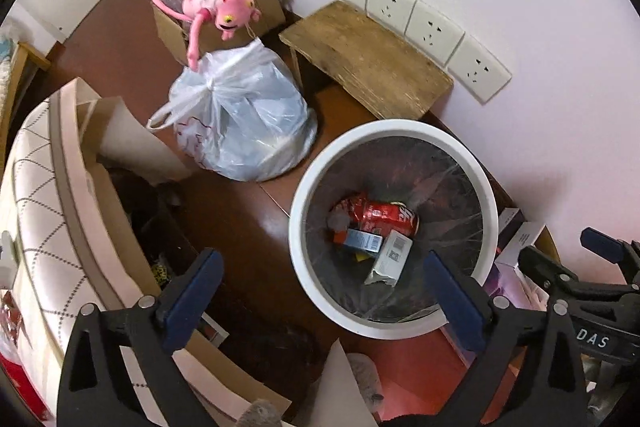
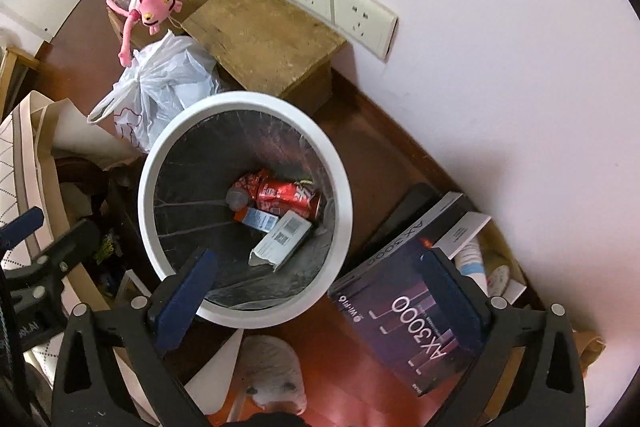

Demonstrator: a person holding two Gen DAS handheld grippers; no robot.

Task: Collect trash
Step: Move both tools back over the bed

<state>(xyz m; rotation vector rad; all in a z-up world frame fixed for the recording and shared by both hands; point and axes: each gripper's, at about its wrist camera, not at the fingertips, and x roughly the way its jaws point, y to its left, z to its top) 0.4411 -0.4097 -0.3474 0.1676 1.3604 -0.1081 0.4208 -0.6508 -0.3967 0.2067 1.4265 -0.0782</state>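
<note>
White round bin [image 1: 394,227] holds a crumpled red can [image 1: 384,217]; both tools gape empty.

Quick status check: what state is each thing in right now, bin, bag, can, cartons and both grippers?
Trash bin: upright, lined, partly filled.
Red can: dented, lying in the bin.
White carton: lying in the bin.
Blue carton: lying in the bin.
Plastic bag: tied shut, on the floor.
Left gripper: open, empty.
Right gripper: open, empty.

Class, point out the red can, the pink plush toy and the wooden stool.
red can [image 2: 289,198], right wrist view, middle of its side.
pink plush toy [image 1: 230,11], left wrist view, its head.
wooden stool [image 1: 366,61], left wrist view, its top.
</note>
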